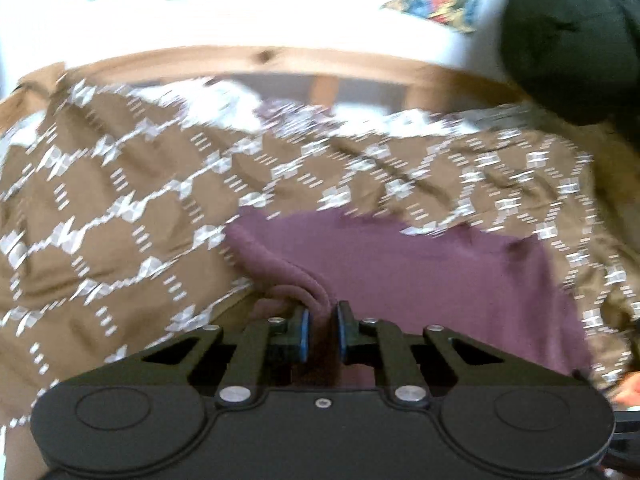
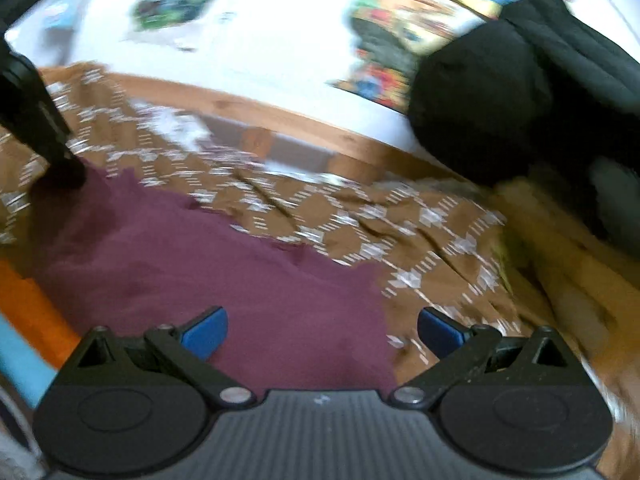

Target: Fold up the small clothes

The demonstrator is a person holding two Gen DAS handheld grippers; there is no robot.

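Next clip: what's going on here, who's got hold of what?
A person is folding a purple garment that is spread on a brown patterned bedspread. The left tool is pinched shut on a bunched edge of the garment. The right tool is open above the garment, gripping nothing.

Black linkage, silver screws, blue fingers [image 2: 204,334].

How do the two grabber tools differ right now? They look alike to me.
The left gripper has its fingers pinched on a fold of the purple garment; the right gripper has its fingers wide apart, holding nothing. Both point down at that garment on the brown patterned cover, and both have blue pads.
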